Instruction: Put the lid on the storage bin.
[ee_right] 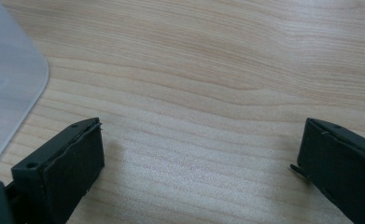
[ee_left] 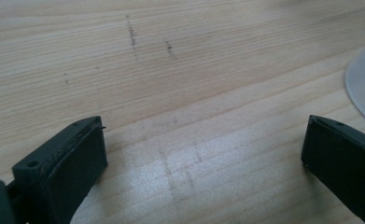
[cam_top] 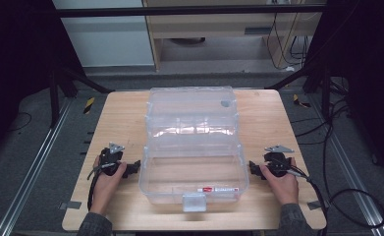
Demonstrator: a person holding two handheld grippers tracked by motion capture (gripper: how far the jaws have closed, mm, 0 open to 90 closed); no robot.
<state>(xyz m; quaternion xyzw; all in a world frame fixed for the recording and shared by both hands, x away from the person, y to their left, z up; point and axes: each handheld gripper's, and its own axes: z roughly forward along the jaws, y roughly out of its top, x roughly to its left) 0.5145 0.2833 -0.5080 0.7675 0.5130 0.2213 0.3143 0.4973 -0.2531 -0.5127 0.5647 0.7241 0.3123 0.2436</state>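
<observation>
A clear plastic box (cam_top: pixel 193 152) with its lid folded back stands open in the middle of the wooden table (cam_top: pixel 121 118). A pen-like item with a red mark (cam_top: pixel 218 189) lies inside near its front wall. My left gripper (cam_top: pixel 130 168) rests on the table just left of the box, held by a hand; its jaws stand wide apart over bare wood (ee_left: pixel 203 140). My right gripper (cam_top: pixel 252 168) lies just right of the box, jaws likewise wide apart over bare wood (ee_right: pixel 201 144). A rounded corner of the box (ee_right: pixel 7 84) appears at the left of the right gripper view.
A latch tab (cam_top: pixel 194 201) juts from the box's front toward the table's near edge. Cables (cam_top: pixel 346 196) trail off the right side of the table. Metal rails (cam_top: pixel 27 167) run along the floor on both sides. A cabinet (cam_top: pixel 219 29) stands behind the table.
</observation>
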